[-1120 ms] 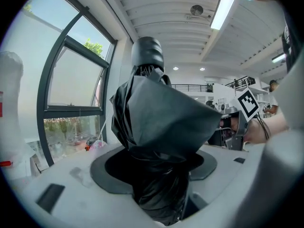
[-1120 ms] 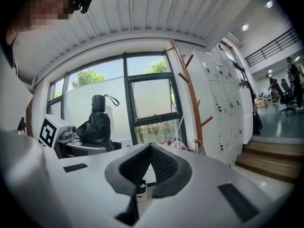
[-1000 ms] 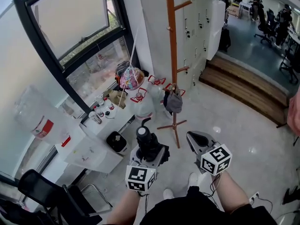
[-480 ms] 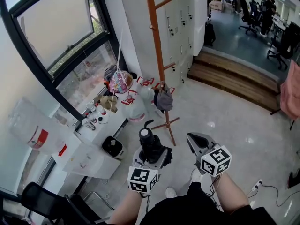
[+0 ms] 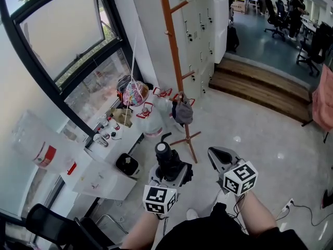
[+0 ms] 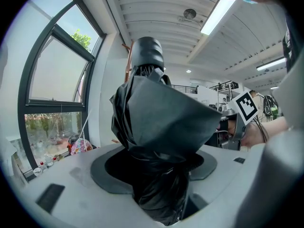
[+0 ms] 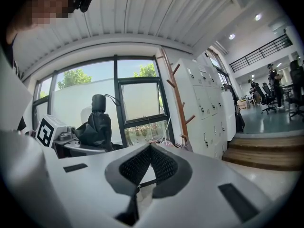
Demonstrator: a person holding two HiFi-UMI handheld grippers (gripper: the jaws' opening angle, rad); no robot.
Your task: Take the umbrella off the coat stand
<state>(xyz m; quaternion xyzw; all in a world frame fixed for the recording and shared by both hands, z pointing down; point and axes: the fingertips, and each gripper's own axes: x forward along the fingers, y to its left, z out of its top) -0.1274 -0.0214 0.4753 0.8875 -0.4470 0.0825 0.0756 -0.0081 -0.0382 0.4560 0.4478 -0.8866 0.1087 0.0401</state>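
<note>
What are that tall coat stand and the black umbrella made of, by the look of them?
Coat stand: apparently wood, with a smooth reddish-brown varnished look; a slim pole with angled pegs. Umbrella: thin black fabric, probably nylon or polyester, going by its slight sheen and crumpled folds. Its handle looks like matte black plastic.

The person wears a black top [image 5: 229, 236] and a white shoe [image 5: 191, 213]. The left hand-held gripper [image 5: 169, 172] and the right hand-held gripper [image 5: 214, 152] are pale grey. Each carries a white cube with black square markers [image 5: 158, 199] and a thin black cable [image 5: 238, 204].
</note>
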